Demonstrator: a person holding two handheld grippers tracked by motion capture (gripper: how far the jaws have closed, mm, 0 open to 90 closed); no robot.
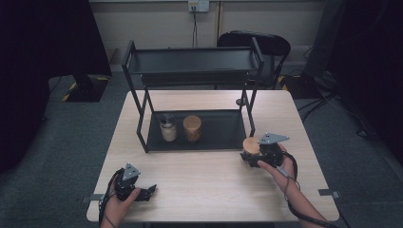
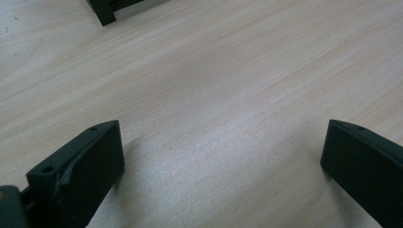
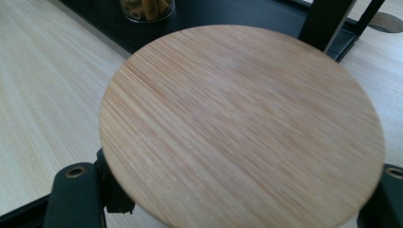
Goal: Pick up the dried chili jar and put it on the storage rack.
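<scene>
Bamboo-lidded jar (image 3: pixel 242 128) clamped in right gripper (image 1: pixel 256 154), just short of rack (image 1: pixel 197 130); two jars shelved. Left gripper (image 1: pixel 142 192) idle, jaws apart.

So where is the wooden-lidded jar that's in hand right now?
In the high view the jar sits in the right gripper at the table's right side, just outside the black rack's front right leg, right of the two jars on its bottom shelf.
</scene>
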